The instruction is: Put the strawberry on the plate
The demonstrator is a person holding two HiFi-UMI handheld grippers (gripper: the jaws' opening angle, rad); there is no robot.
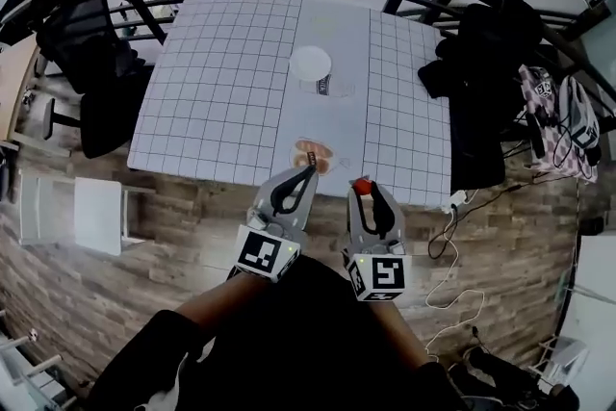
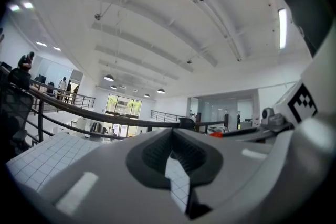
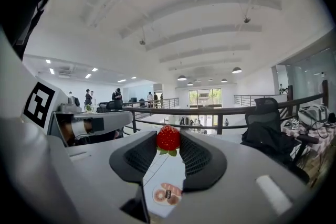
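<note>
Over the near edge of the desk point(image 1: 231, 91), my right tongs point(image 1: 365, 192) pinch the strawberry point(image 3: 168, 138) at their tips, ready for carrying; left tongs point(image 1: 310, 172) closed, empty.

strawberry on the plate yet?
No, off it. The strawberry is pinched at the jaw tips of the right gripper, by the near edge of the table; the white plate sits farther up it.
</note>
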